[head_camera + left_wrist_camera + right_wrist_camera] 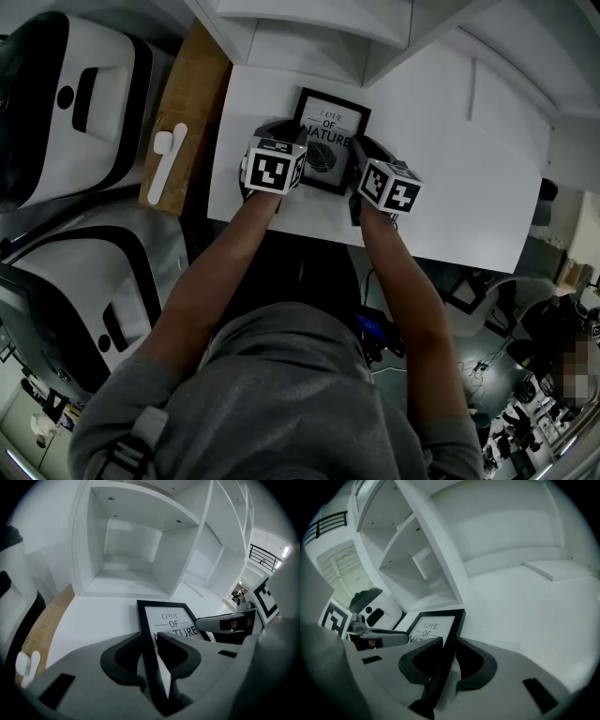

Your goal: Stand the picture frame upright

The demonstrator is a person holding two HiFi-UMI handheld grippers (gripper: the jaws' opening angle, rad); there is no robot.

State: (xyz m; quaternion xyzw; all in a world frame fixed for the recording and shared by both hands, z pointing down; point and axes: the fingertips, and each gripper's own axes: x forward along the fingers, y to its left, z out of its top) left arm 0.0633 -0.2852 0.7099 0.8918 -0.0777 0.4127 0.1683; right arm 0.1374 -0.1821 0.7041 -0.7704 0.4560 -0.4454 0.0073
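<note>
Head view: picture frame (330, 141) on tabletop (450, 187), grip hidden. Gripper views show it: left gripper (150, 637) fingers clamped on its left edge, right gripper (449, 640) fingers on its right.

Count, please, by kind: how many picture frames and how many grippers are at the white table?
Picture frame: 1
Grippers: 2, the left gripper and the right gripper
Total: 3
</note>
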